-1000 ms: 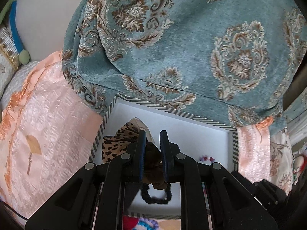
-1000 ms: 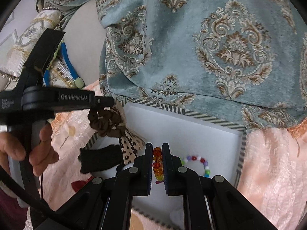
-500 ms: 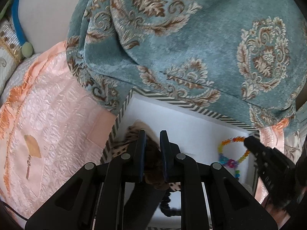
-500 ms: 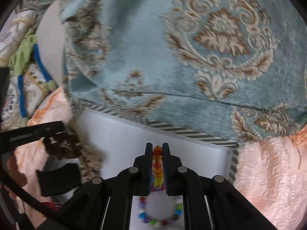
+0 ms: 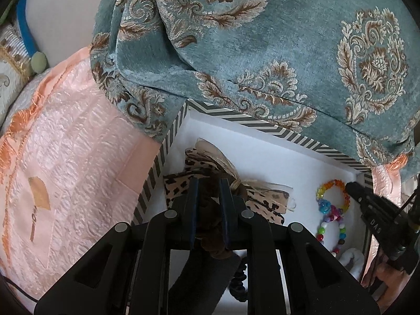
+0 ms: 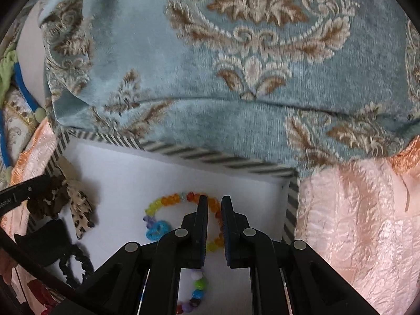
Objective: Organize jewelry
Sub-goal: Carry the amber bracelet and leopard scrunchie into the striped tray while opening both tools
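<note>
Jewelry and hair things lie in a white box with a grey-and-white striped rim, which sits on a pink quilted cover. A big teal blanket with brown and cream scrollwork drapes over the far edge of the box and fills the upper part of both views. At the far left lie a blue cord and a pale embroidered cloth.

Inside the box, toward its left side, is a leopard-print bow with a beige ribbon, attached to a dark brown scrunchie. The left tongs are closed on that scrunchie, the fabric bunched between the pads, low over the box floor. A black coiled hair tie lies just below it.

Toward the right side lies a rainbow bead bracelet with a blue charm, resting on the box floor. The right tongs have their fingers nearly together around its orange and red beads; whether the pads press the beads or only straddle them cannot be told. Nearer the lower edge lies a second bracelet of mixed round beads, touching the first in the left view.
</note>
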A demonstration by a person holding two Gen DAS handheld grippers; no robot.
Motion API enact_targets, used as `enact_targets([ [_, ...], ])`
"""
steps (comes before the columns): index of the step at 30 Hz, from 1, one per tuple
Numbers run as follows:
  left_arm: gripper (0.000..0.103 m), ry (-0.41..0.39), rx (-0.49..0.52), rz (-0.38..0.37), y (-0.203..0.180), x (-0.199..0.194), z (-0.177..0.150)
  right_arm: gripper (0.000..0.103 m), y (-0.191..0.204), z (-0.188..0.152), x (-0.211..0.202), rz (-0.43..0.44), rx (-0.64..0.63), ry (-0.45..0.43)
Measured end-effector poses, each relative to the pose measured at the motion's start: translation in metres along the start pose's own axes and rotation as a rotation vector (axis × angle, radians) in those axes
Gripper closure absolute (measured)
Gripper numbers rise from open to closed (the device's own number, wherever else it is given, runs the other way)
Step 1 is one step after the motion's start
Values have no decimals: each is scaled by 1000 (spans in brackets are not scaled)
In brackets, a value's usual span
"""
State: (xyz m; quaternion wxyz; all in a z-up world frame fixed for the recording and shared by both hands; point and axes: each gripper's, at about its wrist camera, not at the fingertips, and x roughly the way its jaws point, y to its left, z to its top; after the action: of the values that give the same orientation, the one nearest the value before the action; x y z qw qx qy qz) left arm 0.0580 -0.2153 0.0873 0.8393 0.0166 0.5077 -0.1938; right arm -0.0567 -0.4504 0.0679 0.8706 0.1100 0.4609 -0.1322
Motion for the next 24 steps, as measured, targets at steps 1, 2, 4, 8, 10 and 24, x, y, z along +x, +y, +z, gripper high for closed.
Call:
enact_targets([
  [1,85,-3,-6,-12,1,0,0,87,1,-1,0,-1,-4,3],
  [2,79,-5,-16,-29,2,-1,-1,81,3,-2,-1,-1,-5,2],
  [4,66,-7,-36,-45,5,-3,-3,64,4,-6,-6,12,5,-15],
  [8,57,-20,-53,-47,10,-8,-10,64,4,-13,-17,34,8,-25],
  [10,57,-27,-42,-32,10,-12,-12,63,5,-18,-23,40,8,-23],
  [24,55,-97,21,4,6,-51,-37,58,27,-42,-70,71,-17,-60],
])
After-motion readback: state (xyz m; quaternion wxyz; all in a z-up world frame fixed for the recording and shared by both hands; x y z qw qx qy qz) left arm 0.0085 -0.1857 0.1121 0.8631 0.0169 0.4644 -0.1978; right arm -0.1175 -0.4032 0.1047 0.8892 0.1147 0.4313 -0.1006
